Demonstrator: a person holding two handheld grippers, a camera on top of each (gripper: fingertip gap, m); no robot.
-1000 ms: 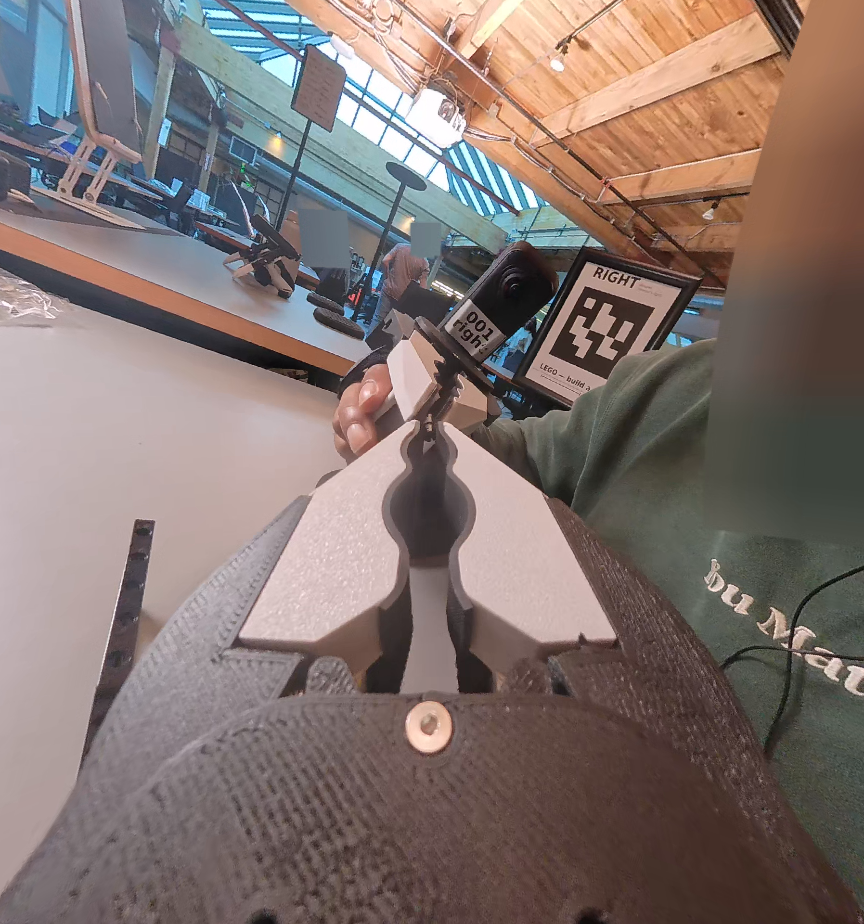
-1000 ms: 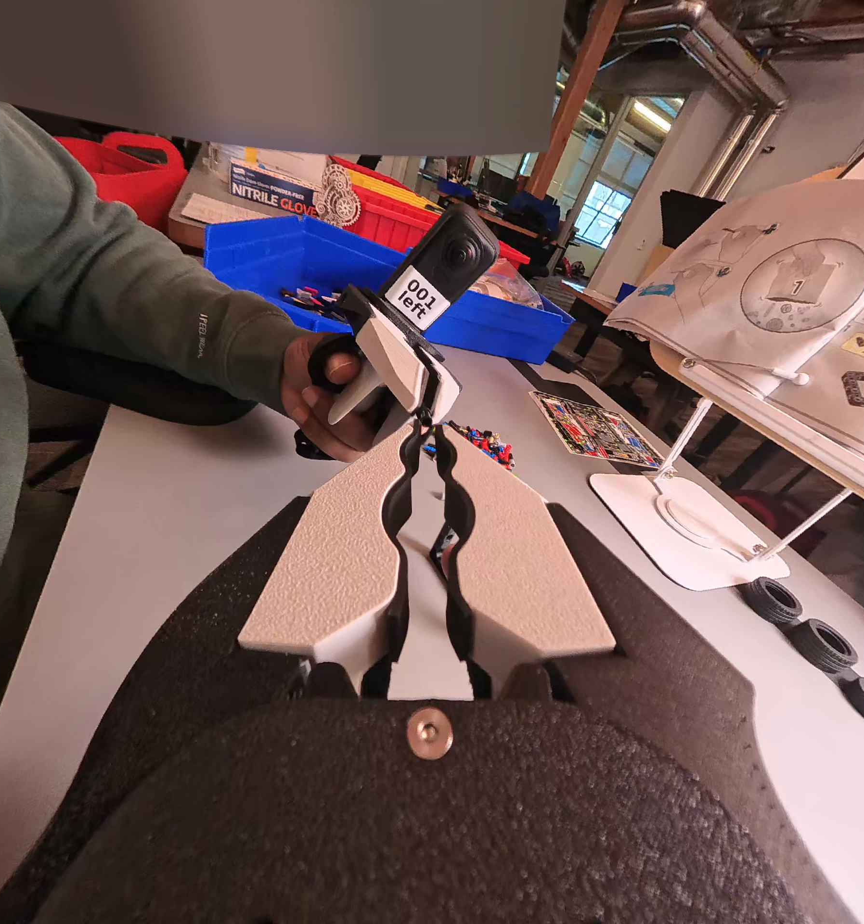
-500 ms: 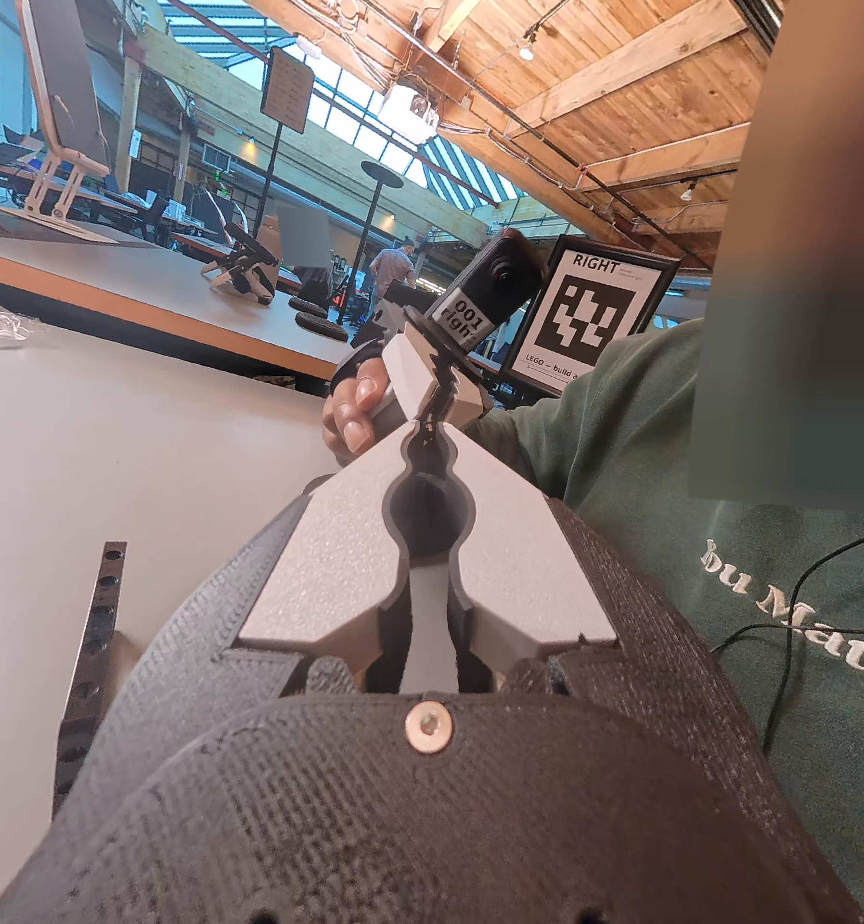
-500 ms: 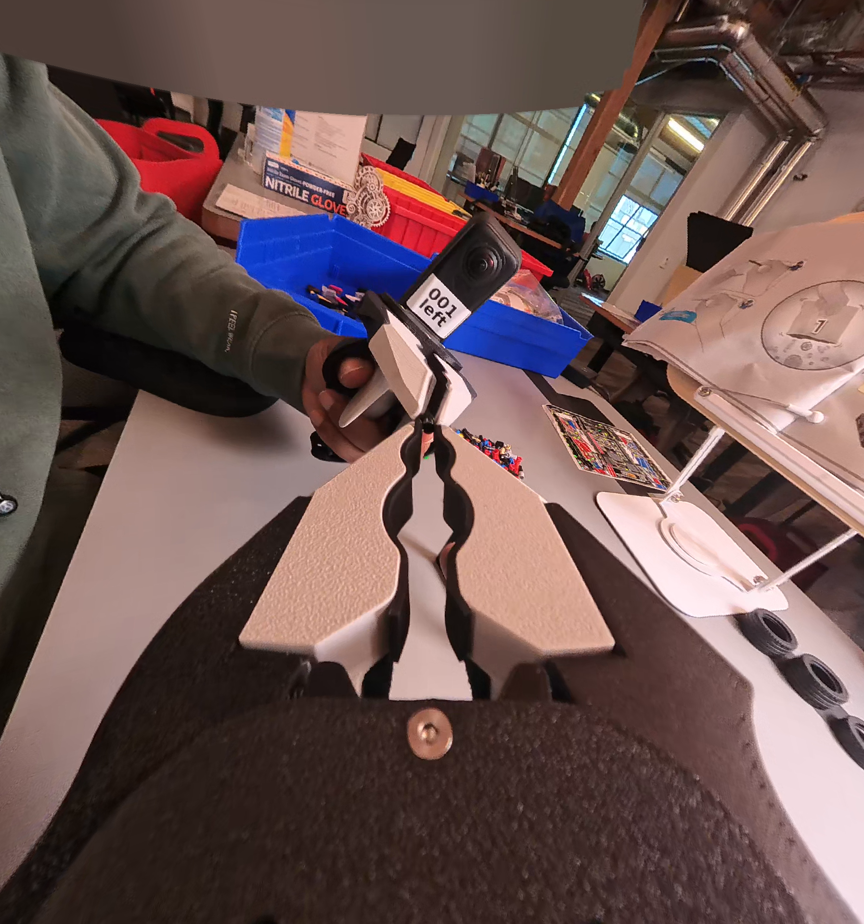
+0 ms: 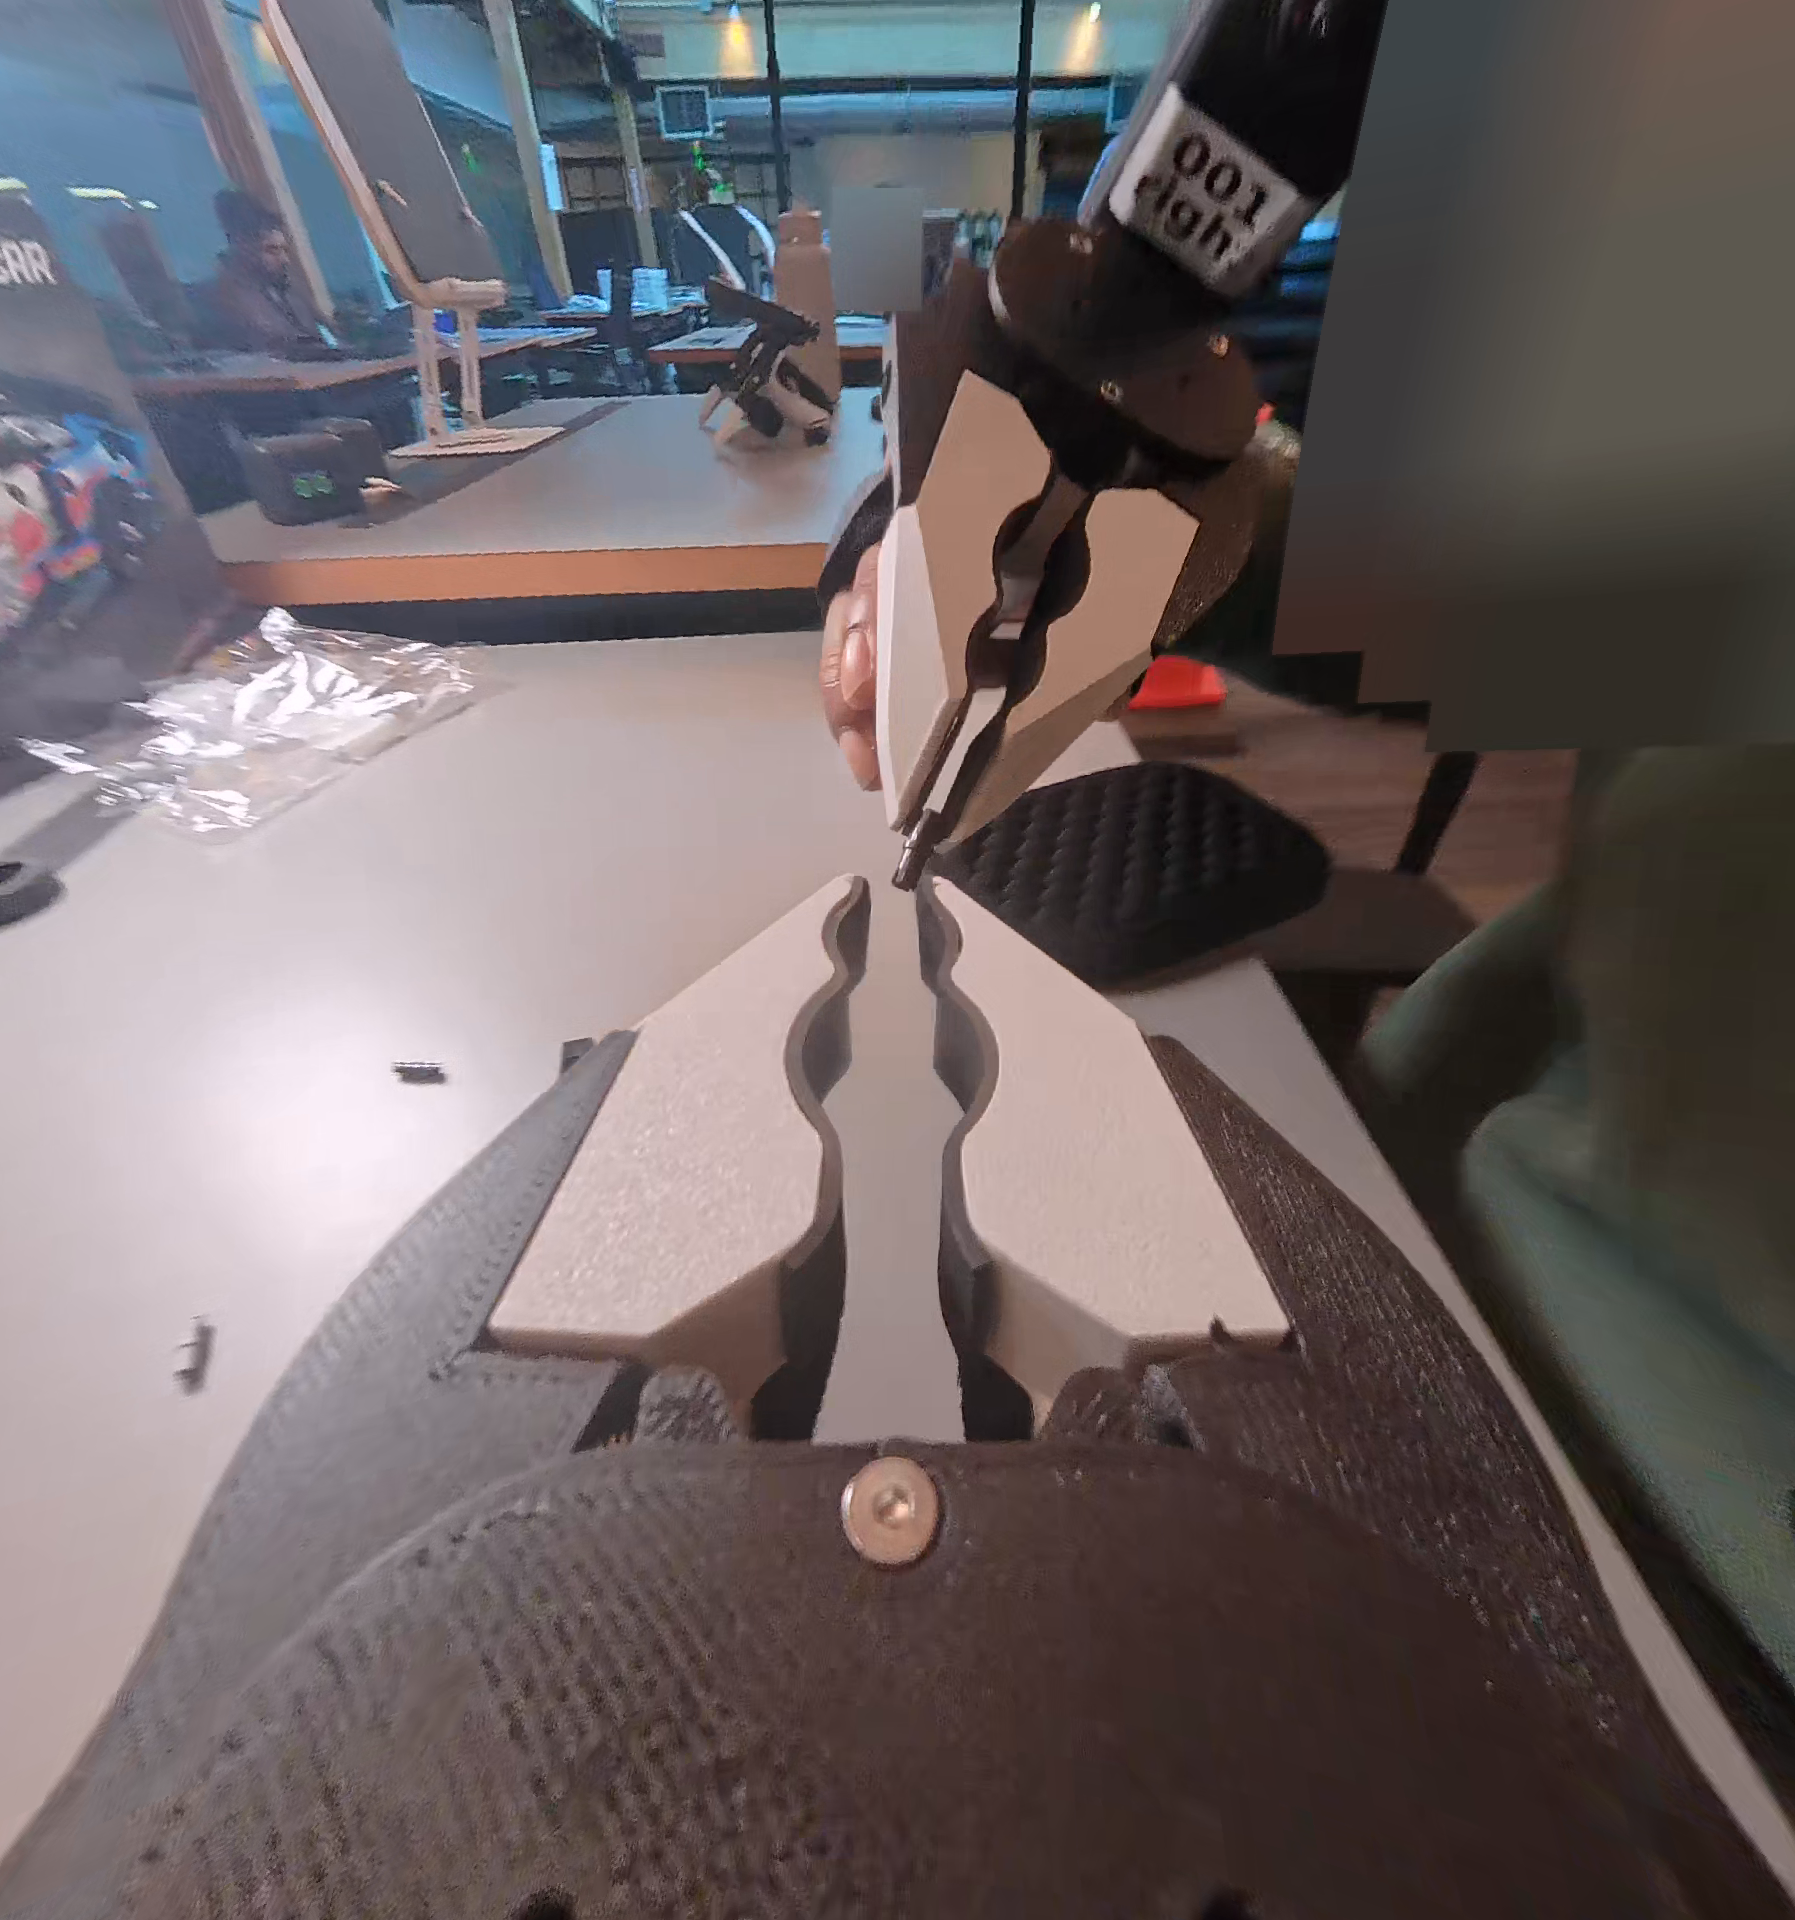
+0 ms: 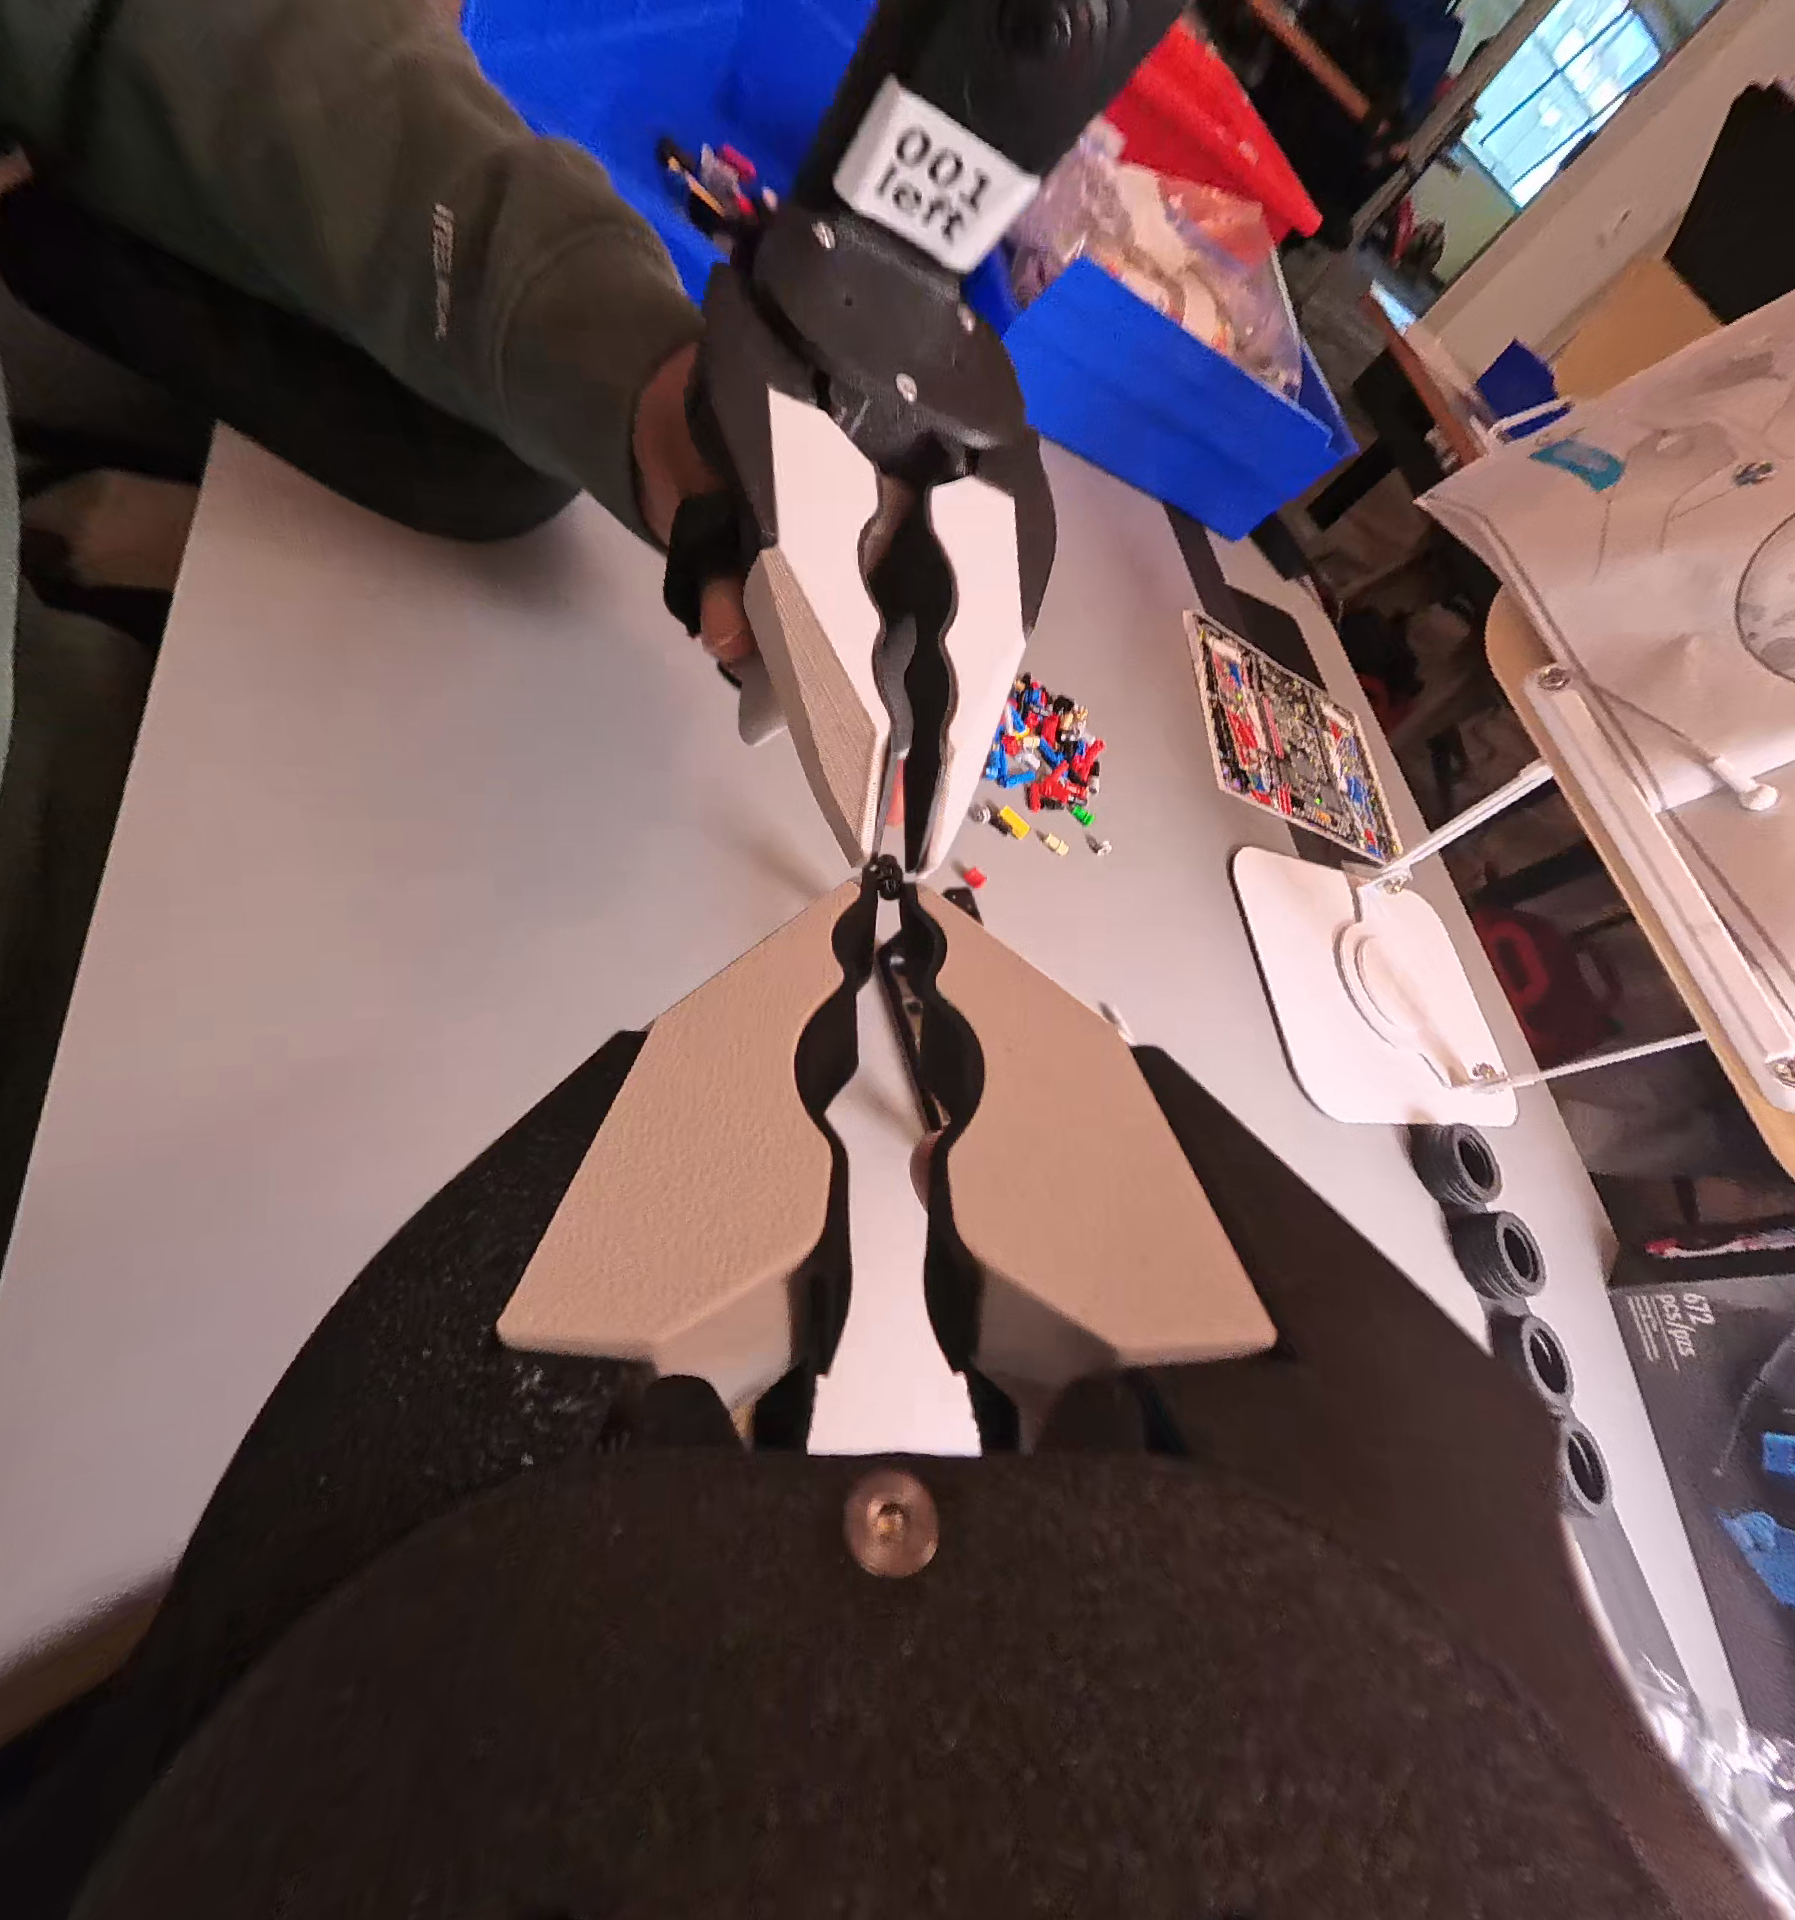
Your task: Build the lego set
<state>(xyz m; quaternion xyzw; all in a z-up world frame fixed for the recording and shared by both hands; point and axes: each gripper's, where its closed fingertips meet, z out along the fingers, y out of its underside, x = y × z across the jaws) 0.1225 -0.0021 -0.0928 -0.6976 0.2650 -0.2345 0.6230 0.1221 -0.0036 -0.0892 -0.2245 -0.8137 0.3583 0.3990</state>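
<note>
Black pin (image 5: pixel 907 858) pinched endwise in right gripper (image 5: pixel 919 826), pointing at left gripper (image 5: pixel 891 896).

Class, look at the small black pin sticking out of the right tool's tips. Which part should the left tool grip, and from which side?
Grip the free lower end of the small black pin. The right tool pinches its upper end, so only the lower end is bare. Bring the left tool up from below along the pin's line, with its slightly open jaws on either side. That looks safest.
</note>
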